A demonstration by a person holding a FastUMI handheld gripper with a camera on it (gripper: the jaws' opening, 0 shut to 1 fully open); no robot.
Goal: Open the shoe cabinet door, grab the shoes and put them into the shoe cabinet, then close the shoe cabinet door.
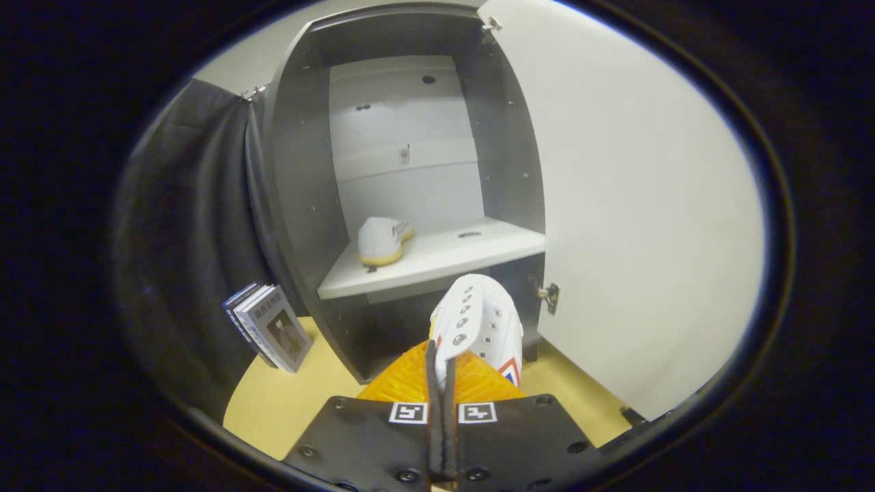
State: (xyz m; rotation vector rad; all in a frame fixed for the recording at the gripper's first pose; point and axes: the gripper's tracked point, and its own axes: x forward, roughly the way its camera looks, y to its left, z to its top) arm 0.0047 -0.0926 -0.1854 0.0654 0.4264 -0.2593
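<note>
door: white cabinet door [642, 225] open — done
shelf [437, 263]: one white canvas shoe [381, 240] in
hand-held gripper [441, 372]: pinching second white lace-up shoe [478, 321] — placing, closing left

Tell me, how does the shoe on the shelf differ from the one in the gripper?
The shelf shoe rests on the cabinet shelf, untouched; the gripped shoe hangs in front of the shelf, pinched between the gripper fingers. The shelf shoe shows its rounded end; the gripped shoe shows its eyelets and side stripes. Both are white.

Dark cloth wall [184, 225], pale wood floor [287, 403], leaning books [268, 335]
</note>
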